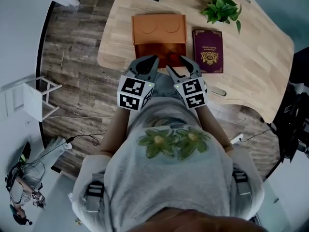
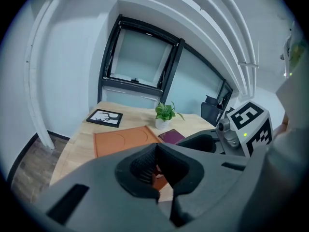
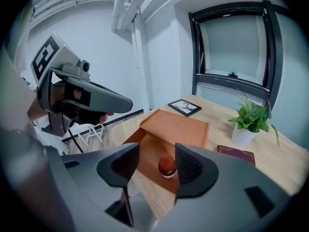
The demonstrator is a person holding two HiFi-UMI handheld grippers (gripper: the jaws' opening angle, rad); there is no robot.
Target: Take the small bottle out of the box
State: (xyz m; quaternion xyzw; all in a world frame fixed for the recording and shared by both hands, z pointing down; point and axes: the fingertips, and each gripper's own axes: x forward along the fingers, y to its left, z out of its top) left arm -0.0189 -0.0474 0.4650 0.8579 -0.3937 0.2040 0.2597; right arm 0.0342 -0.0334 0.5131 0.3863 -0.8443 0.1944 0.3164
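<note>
Right gripper view: right tool (image 3: 155, 162) wide and empty, bottle (image 3: 167, 166) at frame centre inside the box (image 3: 178, 127); lower straight, straddle its cap, close gently.

Bottle (image 3: 167, 167) apparently inside box (image 1: 159, 30); book (image 1: 208, 50) right.

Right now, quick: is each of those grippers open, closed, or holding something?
Left gripper: closed, empty.
Right gripper: open, holding nothing; the bottle stands untouched in the box ahead.
</note>
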